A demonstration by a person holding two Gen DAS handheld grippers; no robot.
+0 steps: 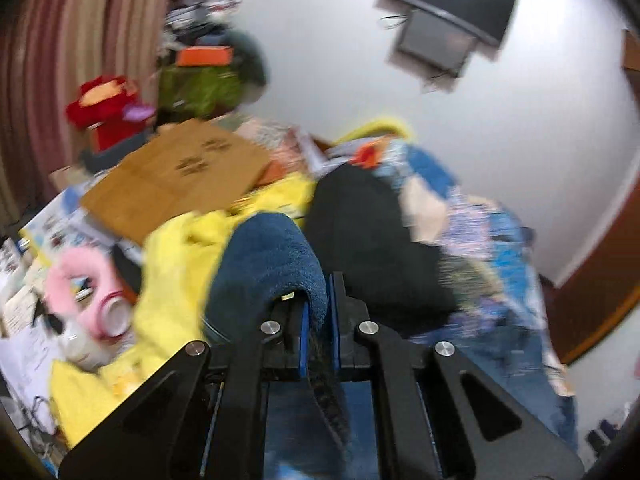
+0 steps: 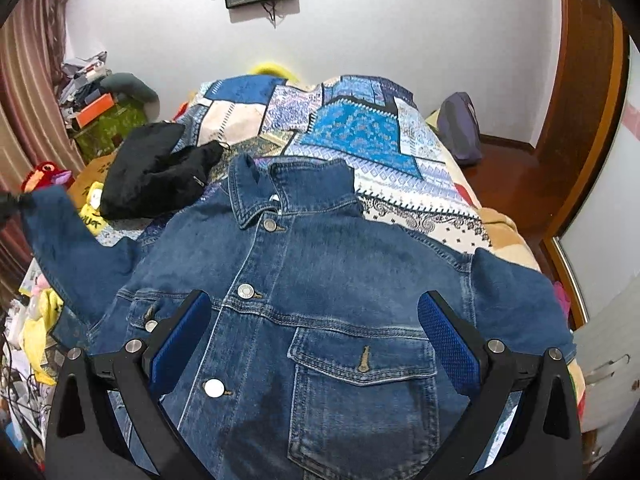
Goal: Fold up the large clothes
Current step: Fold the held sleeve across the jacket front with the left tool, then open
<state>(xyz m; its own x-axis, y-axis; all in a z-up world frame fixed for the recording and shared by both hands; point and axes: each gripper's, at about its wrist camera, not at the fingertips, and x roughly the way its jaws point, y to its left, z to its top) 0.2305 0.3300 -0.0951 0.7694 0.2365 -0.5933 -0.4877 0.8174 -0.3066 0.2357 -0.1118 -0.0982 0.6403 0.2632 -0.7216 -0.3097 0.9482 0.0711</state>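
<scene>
Denim jacket lies front-up and buttoned on a bed's blue patchwork quilt, collar toward the white wall. At far left in the right wrist view, its sleeve is lifted off the bed. The left gripper has its blue pads pressed together on a fold of that blue cloth, seen blurred in its own camera beside yellow fabric and a cardboard box. A black garment rests on the quilt just left of the collar. Over the chest pockets, the right gripper hangs with fingers spread wide, holding nothing. A brown wooden door stands at right.
</scene>
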